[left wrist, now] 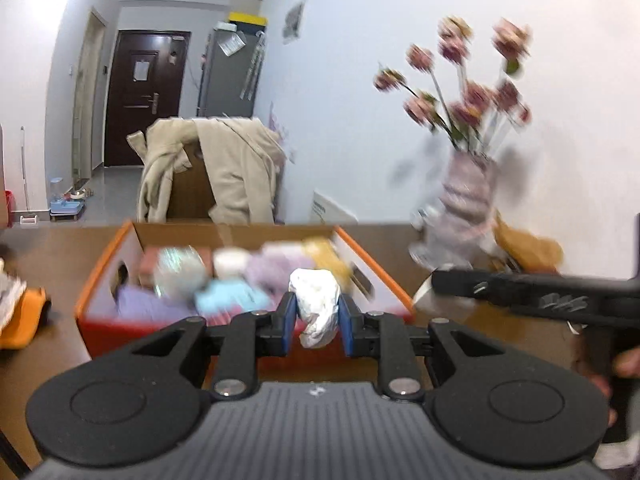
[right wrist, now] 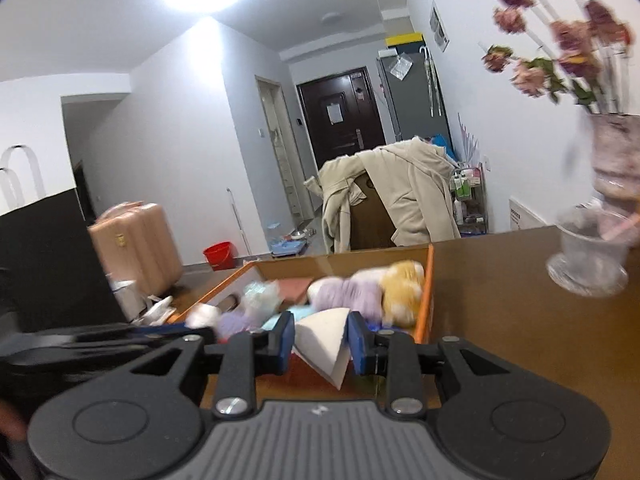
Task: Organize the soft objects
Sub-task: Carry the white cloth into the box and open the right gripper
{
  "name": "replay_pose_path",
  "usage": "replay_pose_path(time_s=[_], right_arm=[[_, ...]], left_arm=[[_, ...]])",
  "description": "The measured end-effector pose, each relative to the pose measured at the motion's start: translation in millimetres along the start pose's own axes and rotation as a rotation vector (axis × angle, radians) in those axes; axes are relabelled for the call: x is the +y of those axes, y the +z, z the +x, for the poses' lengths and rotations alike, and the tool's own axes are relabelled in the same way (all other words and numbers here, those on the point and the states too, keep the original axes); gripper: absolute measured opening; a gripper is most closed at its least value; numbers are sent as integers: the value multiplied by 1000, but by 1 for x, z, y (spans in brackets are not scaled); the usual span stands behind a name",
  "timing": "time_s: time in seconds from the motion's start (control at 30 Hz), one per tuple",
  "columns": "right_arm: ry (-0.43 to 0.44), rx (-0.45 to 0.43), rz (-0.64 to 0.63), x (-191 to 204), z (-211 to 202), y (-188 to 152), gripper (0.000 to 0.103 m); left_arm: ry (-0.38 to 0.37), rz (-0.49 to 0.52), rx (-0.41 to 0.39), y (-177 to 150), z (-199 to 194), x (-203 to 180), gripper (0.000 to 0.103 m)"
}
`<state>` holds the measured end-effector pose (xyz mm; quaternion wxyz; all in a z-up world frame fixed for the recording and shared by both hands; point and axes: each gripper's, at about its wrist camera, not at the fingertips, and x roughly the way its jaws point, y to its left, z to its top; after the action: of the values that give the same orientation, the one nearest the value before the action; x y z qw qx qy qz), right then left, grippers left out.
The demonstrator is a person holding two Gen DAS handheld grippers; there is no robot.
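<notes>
My left gripper [left wrist: 318, 310] is shut on a crumpled white soft cloth [left wrist: 316, 292], held up just in front of the orange cardboard box [left wrist: 102, 268]. My right gripper [right wrist: 320, 334] is shut on a white wedge-shaped soft piece [right wrist: 322, 344] at the near edge of the same box [right wrist: 430, 280]. The box holds several soft things, blurred: purple, light blue, pink and white pieces and a yellow plush [right wrist: 402, 292]. In the left wrist view the right gripper's black body [left wrist: 520, 292] reaches in from the right. Both views are blurred by motion.
On the brown table a pale vase of pink flowers [left wrist: 464, 208] stands at the right, with a clear glass cup [right wrist: 588, 256] in front of it and a brown plush [left wrist: 528, 248] beside it. An orange cloth [left wrist: 28, 320] lies at the left. A chair draped with a beige coat [left wrist: 224, 168] stands behind the table.
</notes>
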<state>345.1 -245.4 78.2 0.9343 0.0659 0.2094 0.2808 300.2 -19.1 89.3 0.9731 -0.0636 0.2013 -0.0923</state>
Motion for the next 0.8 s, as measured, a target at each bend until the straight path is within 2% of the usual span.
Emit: replay_pose_path(time_s=[0.17,0.27,0.33,0.4,0.5,0.53,0.6,0.67,0.73,0.8], right_arm=[[-7,126,4,-13,88,25,28],[20,321,18,-17,131,30,27],[-32,390,-22,-16,147,27,27],[-113,387,-74,-12,155,22,30],[-169,293,-133,-10,147,15,32],[-181,288,-158,-9,145,12,32],[-135,324,-168,-9,140,7,31],[-76,360,-156,-9,138,10,34],[-82,374,-132,-11,142,15,37],[-107,363,-125,-13,143,21,46]], left_arm=[[-11,-55,11,30,41,31,23],[-45,-71,32,36,66,36,23],[-55,-80,49,37,82,38,23],[-68,-92,73,38,102,37,23],[-68,-107,122,33,126,36,23],[-72,-104,137,31,133,35,23],[-73,-104,154,27,142,33,23],[-69,-107,168,22,146,33,23],[-66,-115,185,19,149,33,24],[-61,-119,202,17,149,33,26]])
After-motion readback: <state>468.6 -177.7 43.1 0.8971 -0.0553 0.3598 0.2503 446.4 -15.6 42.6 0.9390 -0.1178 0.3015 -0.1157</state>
